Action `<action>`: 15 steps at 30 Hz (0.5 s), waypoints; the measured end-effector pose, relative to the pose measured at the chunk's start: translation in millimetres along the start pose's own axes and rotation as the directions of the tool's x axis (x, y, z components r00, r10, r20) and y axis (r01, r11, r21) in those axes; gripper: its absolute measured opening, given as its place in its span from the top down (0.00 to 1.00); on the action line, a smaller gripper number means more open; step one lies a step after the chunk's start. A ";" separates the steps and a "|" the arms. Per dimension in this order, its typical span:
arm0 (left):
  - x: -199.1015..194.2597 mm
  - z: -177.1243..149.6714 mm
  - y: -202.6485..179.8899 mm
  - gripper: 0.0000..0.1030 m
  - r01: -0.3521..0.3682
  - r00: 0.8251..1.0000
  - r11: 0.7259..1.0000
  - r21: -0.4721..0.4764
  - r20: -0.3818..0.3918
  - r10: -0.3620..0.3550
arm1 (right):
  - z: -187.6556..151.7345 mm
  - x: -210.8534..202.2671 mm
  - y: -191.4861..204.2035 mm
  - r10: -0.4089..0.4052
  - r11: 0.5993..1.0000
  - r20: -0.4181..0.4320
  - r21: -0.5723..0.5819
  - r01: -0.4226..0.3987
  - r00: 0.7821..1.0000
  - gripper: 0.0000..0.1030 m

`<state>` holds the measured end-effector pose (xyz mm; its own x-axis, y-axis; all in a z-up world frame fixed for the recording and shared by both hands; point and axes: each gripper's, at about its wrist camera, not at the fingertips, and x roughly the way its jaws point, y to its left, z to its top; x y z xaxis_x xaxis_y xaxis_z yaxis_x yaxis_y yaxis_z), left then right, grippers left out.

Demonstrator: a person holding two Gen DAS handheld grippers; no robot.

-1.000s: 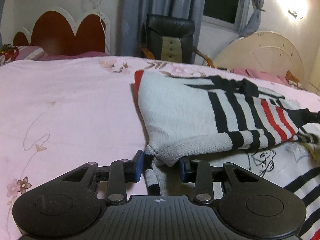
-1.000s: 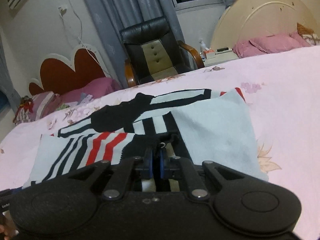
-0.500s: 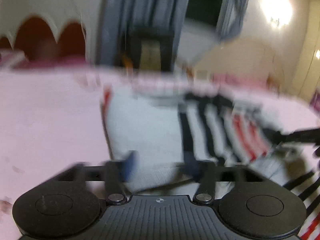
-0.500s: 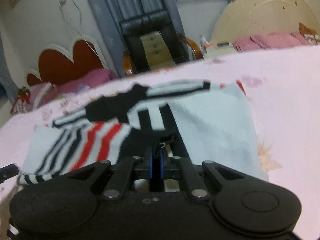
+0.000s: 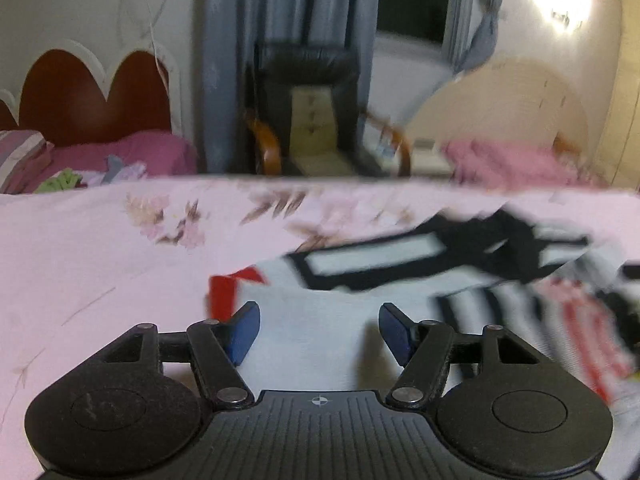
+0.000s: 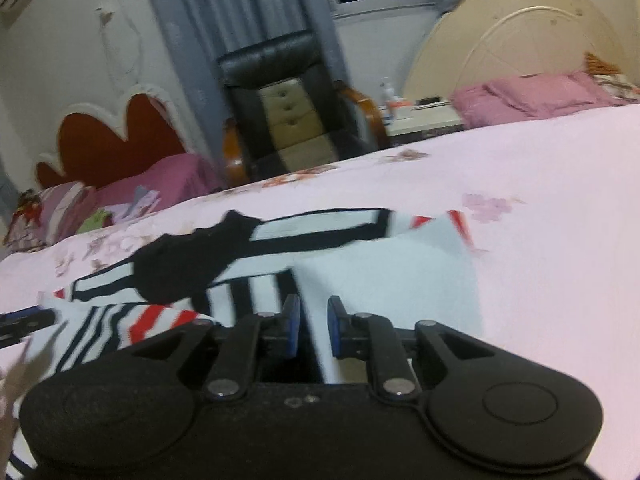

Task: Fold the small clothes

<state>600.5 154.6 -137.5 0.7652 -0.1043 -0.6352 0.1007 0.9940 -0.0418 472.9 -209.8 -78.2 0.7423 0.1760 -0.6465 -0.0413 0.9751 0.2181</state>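
Sweater [image 5: 320, 320] lies released; left gripper [image 5: 320, 334] jaws wide, right gripper [image 6: 313, 326] jaws just parting narrowly.

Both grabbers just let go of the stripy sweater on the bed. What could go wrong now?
1. The left gripper is open right above the folded sweater, so one of its fingers could snag the knit and pull the fold open.
2. The right gripper has just been opening with fabric close between its fingers, so it might drag the sweater along.
3. The soft pink bedsheet may wrinkle under the pile.
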 end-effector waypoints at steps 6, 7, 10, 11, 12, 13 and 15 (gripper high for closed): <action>11.5 0.7 4.1 0.27 0.000 1.000 1.000 0.009 0.009 0.000 | -9.1 30.6 7.6 -0.068 0.994 -0.071 -0.084 0.062 0.995 0.88; 9.9 -0.4 5.7 0.27 0.004 1.000 1.000 0.003 0.014 -0.004 | -8.7 29.8 9.2 -0.073 0.994 -0.072 -0.090 0.066 0.995 0.87; -12.4 5.1 -7.1 0.27 -0.017 0.998 1.000 0.009 0.065 0.016 | -6.2 15.3 17.2 -0.049 0.996 -0.036 -0.076 0.046 0.998 0.80; -23.2 5.7 -17.9 0.27 0.012 0.995 0.999 0.030 0.104 -0.015 | -5.7 9.9 23.7 -0.022 0.996 -0.015 -0.084 0.020 1.000 0.79; -28.2 7.1 -32.8 0.27 0.040 0.993 0.998 0.051 0.112 -0.045 | -6.2 7.9 31.7 0.005 0.995 -0.005 -0.096 -0.005 1.000 0.77; -28.7 7.9 -46.1 0.27 0.063 0.992 0.996 0.065 0.109 -0.070 | -7.8 9.8 42.7 0.035 0.993 -0.009 -0.111 -0.036 0.999 0.76; -24.7 6.9 -71.7 0.27 0.110 0.989 0.990 0.085 0.094 -0.118 | -9.1 20.2 63.6 0.088 0.987 -0.031 -0.135 -0.091 0.996 0.76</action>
<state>578.8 85.7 -113.6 0.8041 -0.2234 -0.5509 0.2379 0.9702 -0.0462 479.2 -143.0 -84.1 0.7149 0.2651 -0.6471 -0.1985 0.9642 0.1757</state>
